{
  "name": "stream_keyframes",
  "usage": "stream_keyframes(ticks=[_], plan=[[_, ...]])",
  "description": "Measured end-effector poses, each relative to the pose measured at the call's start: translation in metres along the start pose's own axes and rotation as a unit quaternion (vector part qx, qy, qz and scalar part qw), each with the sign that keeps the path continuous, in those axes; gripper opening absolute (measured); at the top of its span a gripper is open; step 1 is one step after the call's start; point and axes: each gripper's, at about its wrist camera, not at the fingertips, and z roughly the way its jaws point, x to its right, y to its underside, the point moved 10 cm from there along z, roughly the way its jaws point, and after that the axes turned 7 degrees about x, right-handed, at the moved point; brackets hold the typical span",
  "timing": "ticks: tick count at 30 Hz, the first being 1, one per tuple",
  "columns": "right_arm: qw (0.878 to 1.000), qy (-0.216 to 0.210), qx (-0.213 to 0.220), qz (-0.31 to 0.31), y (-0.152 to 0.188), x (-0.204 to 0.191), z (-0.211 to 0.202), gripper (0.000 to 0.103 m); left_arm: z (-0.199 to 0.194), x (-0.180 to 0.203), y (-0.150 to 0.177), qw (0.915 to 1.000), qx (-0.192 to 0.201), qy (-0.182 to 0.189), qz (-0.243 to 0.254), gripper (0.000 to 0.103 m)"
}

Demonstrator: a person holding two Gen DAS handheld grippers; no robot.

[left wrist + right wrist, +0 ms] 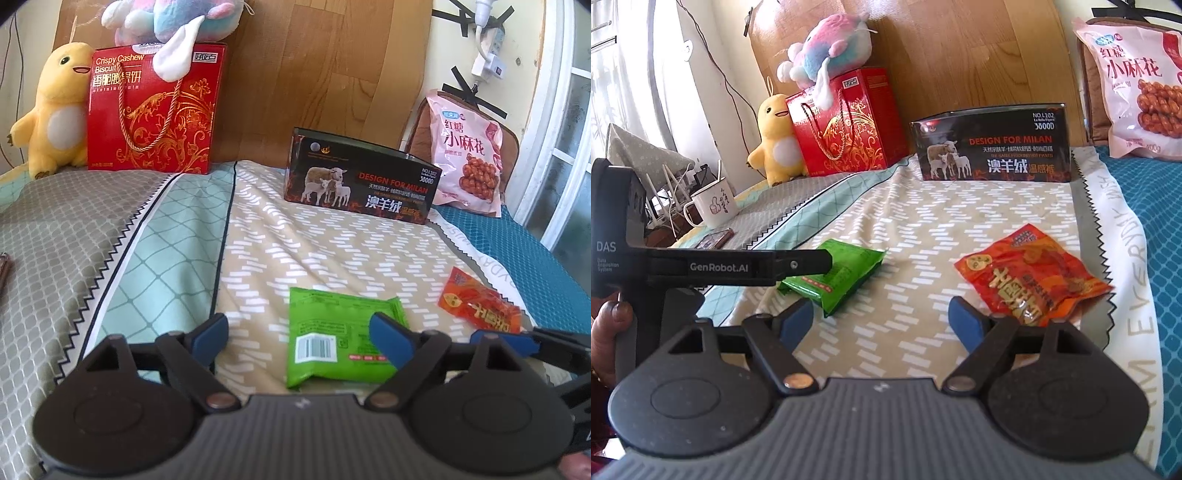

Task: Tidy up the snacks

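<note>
A green snack packet (341, 341) lies flat on the patterned bedsheet, barcode up; it also shows in the right wrist view (846, 271). My left gripper (299, 336) is open just above it, its right finger over the packet's right side. An orange-red snack packet (480, 304) lies to its right, seen larger in the right wrist view (1030, 278). My right gripper (882, 319) is open and empty, its right fingertip close to the orange packet's near edge. A dark open box (360, 177) marked "Design for Milan" stands behind, also in the right wrist view (993, 146).
A red biscuit gift box (155, 110) with plush toys stands at the back left. A pink bag of twisted snacks (467, 155) leans at the back right. A white mug (714, 203) and a phone (714, 238) sit left, near the bed's edge. A wooden headboard (332, 74) backs the bed.
</note>
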Motion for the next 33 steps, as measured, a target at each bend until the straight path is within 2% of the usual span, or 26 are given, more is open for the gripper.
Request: stream_keyframes(ticks=[13,22,33], plan=[[1.000,0.007,-0.003,-0.015,0.0014,-0.0017,0.0016,0.083,-0.0002,-0.0027,0.0006,0.9997,-0.001,-0.022,0.009,0.102],[1.000,0.005,-0.003,-0.016,0.0013,-0.0010,0.0019,0.084,-0.0029,-0.0019,0.0010,0.9996,0.003,-0.025,0.013,0.103],[1.000,0.004,-0.002,-0.012,0.0009,-0.0005,0.0012,0.086,-0.0035,-0.0028,0.0036,0.9998,-0.003,-0.019,-0.008,0.103]])
